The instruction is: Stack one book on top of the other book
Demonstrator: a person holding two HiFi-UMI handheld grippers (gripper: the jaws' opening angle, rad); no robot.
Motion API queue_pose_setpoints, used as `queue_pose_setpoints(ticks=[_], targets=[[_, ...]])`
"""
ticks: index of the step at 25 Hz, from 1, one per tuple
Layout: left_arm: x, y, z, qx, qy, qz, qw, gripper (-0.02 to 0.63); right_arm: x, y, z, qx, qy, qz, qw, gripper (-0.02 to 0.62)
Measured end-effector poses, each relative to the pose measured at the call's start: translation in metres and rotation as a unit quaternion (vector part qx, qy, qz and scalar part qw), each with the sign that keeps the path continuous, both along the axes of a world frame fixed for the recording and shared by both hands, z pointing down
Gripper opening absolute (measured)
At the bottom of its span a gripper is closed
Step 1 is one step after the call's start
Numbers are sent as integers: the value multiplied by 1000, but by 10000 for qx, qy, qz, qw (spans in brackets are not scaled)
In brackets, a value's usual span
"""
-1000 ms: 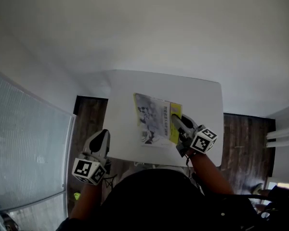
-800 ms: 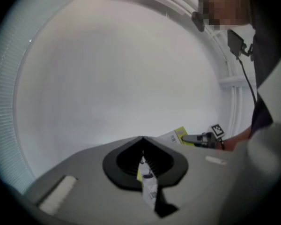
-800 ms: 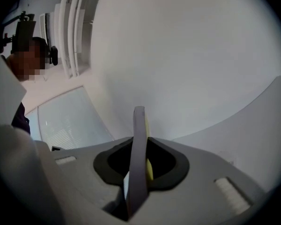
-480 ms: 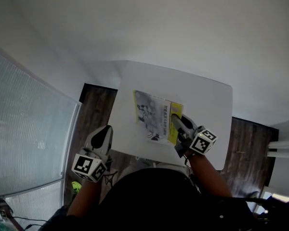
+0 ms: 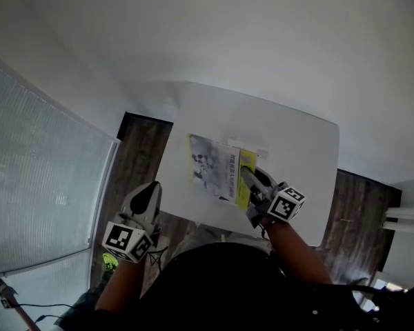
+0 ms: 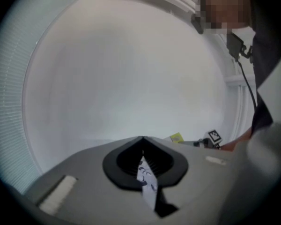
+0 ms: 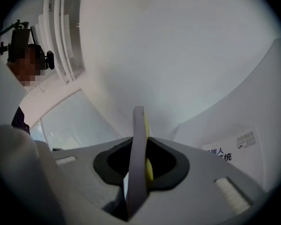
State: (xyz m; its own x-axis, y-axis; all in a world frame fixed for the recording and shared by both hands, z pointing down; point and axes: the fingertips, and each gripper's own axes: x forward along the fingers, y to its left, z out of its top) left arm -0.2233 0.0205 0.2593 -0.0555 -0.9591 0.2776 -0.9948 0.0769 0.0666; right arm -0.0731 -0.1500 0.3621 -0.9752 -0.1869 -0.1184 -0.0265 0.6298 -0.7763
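Head view: the right gripper clamps the near yellow edge of the thin grey-and-yellow paperback book, its jaws parted only by the book's thickness. That book sits over the white book with blue print, which peeks out just beyond the fingertips on the white table. It looks like the placing step. Next comes squaring the edges and letting go. The left gripper hangs well aside, pinched on a small white printed slip.

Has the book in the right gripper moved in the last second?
Yes. Against the table, the book in the right gripper has shifted left and toward the near edge.
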Motion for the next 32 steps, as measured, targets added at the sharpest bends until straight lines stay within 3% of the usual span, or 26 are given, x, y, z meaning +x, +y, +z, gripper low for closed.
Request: queue_pose_setpoints(ticks=[11,20,32], targets=[[-9,14,8,-184,21,-98,9998,6,-4,-5,31,-452,48,153,9988,78],[-18,4,16,-242,52,32,9997,6,-7,-13,65,-540,551,266,9967,80],[-14,6,11,-319,54,-51,9995,6,-5,-21,87,-837,793,301,9929,80]])
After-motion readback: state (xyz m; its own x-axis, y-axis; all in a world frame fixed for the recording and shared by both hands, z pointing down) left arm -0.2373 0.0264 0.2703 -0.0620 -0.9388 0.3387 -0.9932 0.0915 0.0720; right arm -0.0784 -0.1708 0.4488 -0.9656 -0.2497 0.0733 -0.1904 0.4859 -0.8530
